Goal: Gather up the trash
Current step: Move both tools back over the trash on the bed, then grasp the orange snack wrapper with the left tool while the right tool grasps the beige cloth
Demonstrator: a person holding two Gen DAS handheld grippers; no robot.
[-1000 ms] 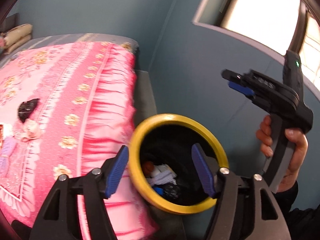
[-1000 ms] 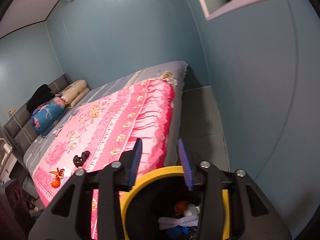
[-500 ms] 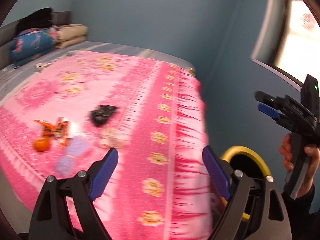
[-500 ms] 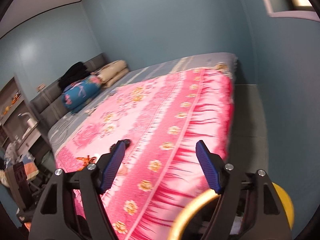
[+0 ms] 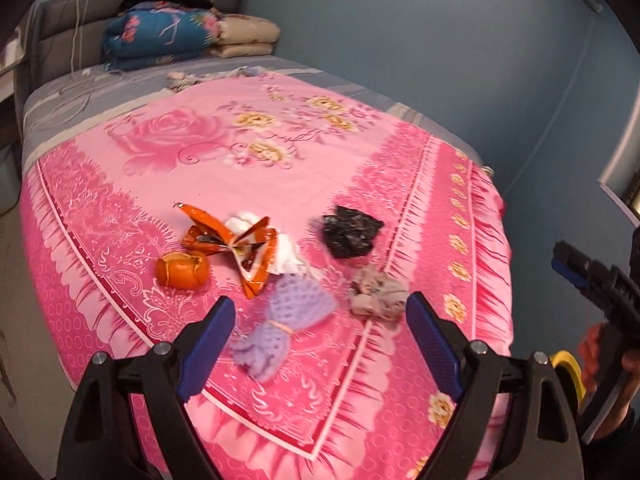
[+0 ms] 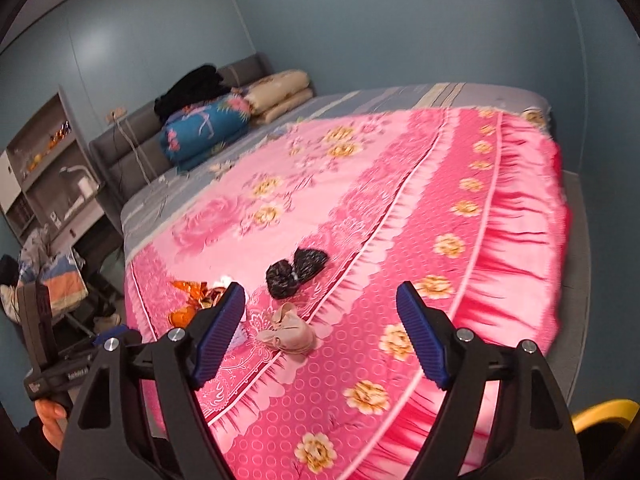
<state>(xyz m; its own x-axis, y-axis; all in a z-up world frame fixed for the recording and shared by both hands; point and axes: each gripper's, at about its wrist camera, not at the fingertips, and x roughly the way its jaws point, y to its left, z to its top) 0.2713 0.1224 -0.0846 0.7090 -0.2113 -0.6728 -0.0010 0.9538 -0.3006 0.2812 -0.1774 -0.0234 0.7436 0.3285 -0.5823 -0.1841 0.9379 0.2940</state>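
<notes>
Both grippers empty: left gripper jaws wide apart, right gripper jaws opening, nothing between. Trash sits mid-bed on the pink bedspread — purple foam net looks light and squashy, pinch it at the tied neck; crumpled tissue likewise soft.

Bare bedspread beyond trash cluster

Home bedroom: bed with pink floral bedspread, folded quilts, headboard.
</notes>
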